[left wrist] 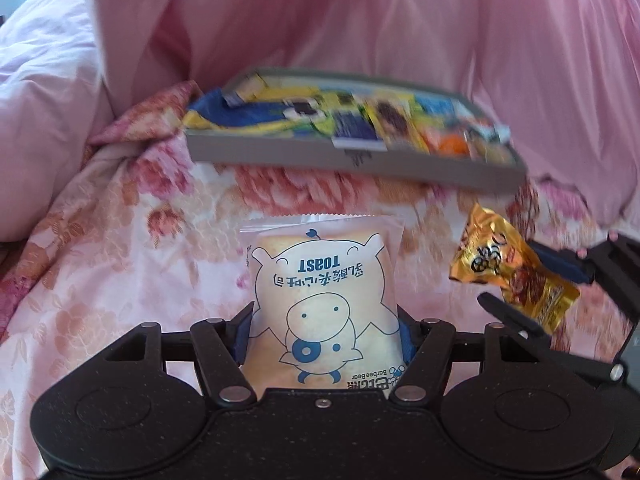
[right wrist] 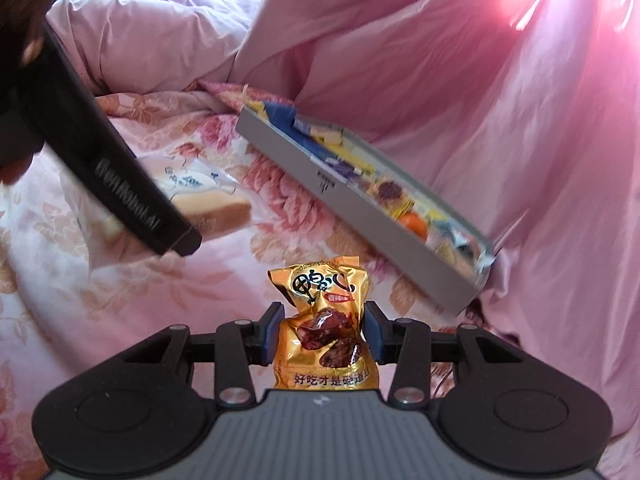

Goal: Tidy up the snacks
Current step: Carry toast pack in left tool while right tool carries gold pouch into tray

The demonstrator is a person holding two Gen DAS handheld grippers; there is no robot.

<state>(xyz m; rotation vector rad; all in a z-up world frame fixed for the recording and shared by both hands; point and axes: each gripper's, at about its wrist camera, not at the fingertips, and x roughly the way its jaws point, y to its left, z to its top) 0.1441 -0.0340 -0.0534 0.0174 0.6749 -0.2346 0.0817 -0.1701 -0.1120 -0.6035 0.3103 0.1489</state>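
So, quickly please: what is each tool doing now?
Left tool: closed on the toast packet.
Right tool: closed on the golden snack packet.

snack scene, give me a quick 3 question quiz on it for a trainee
1. True or false: the left gripper is shut on the toast packet.
2. What does the right gripper hold? A) an orange B) the gold snack packet C) nothing
3. Fill in: the grey tray of snacks rests on the ____ bedspread.

Key: 1 true. 2 B. 3 floral.
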